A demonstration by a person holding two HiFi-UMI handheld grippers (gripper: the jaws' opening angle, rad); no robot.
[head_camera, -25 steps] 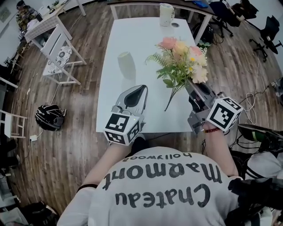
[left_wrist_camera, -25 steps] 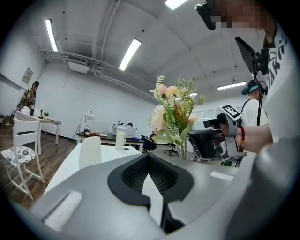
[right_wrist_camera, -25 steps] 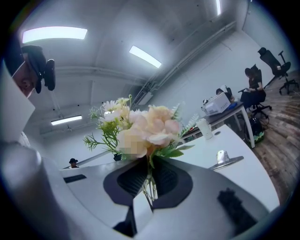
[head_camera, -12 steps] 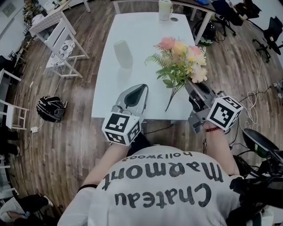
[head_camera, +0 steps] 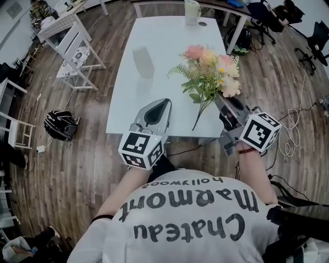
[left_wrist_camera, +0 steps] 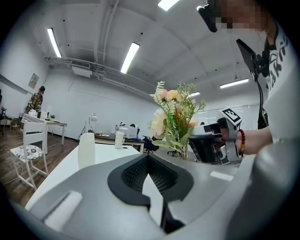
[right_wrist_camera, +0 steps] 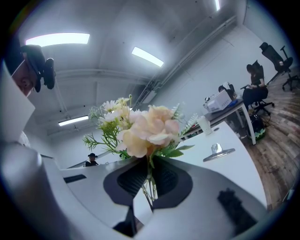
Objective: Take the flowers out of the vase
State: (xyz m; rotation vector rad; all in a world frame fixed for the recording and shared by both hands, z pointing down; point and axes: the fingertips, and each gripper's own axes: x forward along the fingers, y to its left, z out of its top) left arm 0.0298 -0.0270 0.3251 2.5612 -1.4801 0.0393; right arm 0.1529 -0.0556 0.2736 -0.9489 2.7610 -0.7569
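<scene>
Wood-floored office, long white table (head_camera: 169, 41): the right gripper (head_camera: 221, 100) clamps the thin green stems of a bouquet of pink, peach and cream artificial flowers (head_camera: 211, 69), held above the table's near edge, well apart from the white cylindrical vase (head_camera: 143, 62). The left gripper (head_camera: 164, 101) is closed, empty. Removal looks done; laying the bouquet down gently likely comes next.

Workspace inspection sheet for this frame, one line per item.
Surface: white table, holding vase and jug.
Job's things: flowers out of the vase, which stands upright with nothing in it.
Clutter: white jug at the far end.
Grippers: right gripper shut on the flower stems; left gripper shut, empty.
Cables: loose cable on the floor, right side.
Surroundings: helmet and white chairs on the wood floor.
</scene>
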